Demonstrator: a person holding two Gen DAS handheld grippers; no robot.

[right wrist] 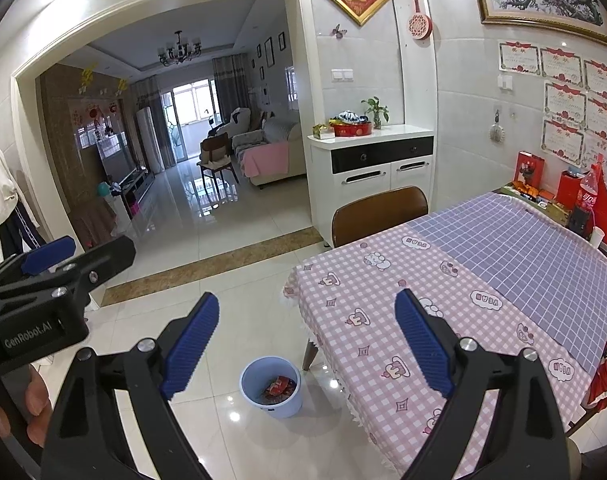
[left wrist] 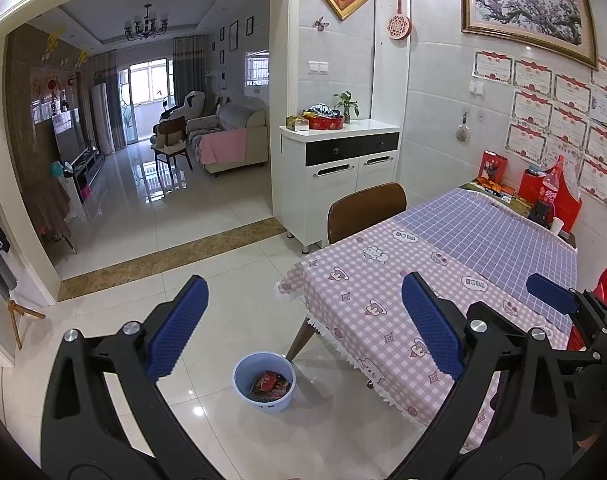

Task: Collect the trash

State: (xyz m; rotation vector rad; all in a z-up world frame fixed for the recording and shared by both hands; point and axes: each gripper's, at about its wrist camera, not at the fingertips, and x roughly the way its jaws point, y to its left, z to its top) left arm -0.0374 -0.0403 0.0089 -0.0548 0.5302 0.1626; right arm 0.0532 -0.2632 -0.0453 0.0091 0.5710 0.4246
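Note:
A light blue bin (left wrist: 264,382) stands on the white tiled floor by the table's near corner, with red snack wrappers (left wrist: 269,385) inside. It also shows in the right wrist view (right wrist: 272,386) with the wrappers (right wrist: 278,388). My left gripper (left wrist: 303,328) is open and empty, held high above the bin. My right gripper (right wrist: 307,340) is open and empty too, above the bin. The right gripper shows at the right edge of the left wrist view (left wrist: 559,300). The left gripper shows at the left of the right wrist view (right wrist: 51,260).
A table (left wrist: 403,304) with a pink and purple checked cloth fills the right side. A brown chair (left wrist: 365,210) is tucked at its far end. A cola bottle (left wrist: 549,192) and red boxes stand by the wall. A white cabinet (left wrist: 339,176) stands behind.

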